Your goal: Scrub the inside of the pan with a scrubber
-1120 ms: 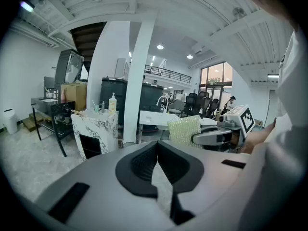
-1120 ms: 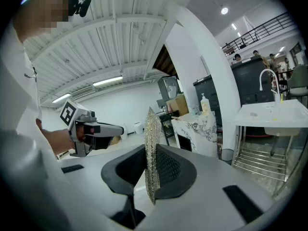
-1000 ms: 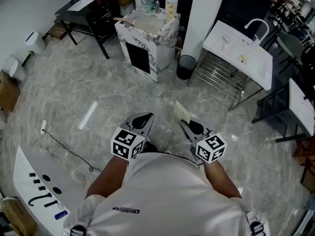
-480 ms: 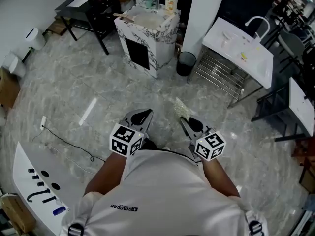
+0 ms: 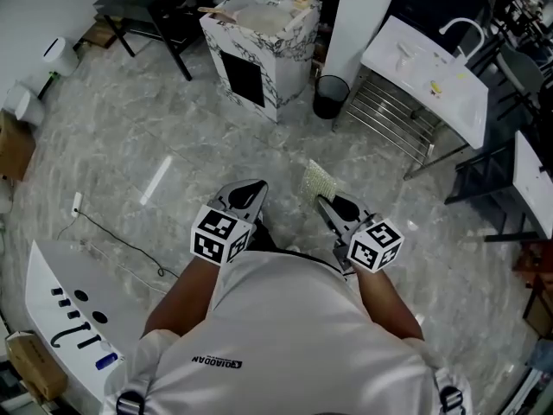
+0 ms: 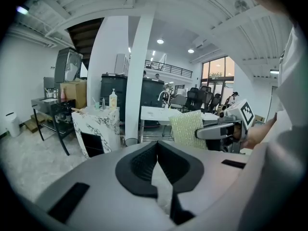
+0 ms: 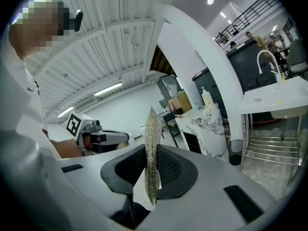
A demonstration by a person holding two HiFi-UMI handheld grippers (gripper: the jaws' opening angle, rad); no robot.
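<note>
Clamping the scrubber (image 7: 153,148) by its lower part in the right gripper (image 5: 323,201), fingers (image 7: 169,170) pressing on both flat faces, the rest of the pad standing free beyond them and, in the head view, sticking out toward 11 o'clock over the marble floor (image 5: 130,145). Holding the left gripper (image 5: 251,190) just beside it at 9 o'clock, its fingers (image 6: 142,163) closed together on nothing. Judging the scrubber to be a thin, pale, glittery mesh pad: probably very light, soft and bendy, rough-faced rather than slippery, not fragile, and likely folding over under a hard push with so much of it unsupported. Favouring a deeper bite nearer the pad's middle, leaving only a short free edge for pressing into the pan's wall. Seeing no pan in any view; possibly lying on the marble-patterned desk (image 5: 292,66) at 12 o'clock, well apart from both grippers, though not showing clearly enough for telling.
</note>
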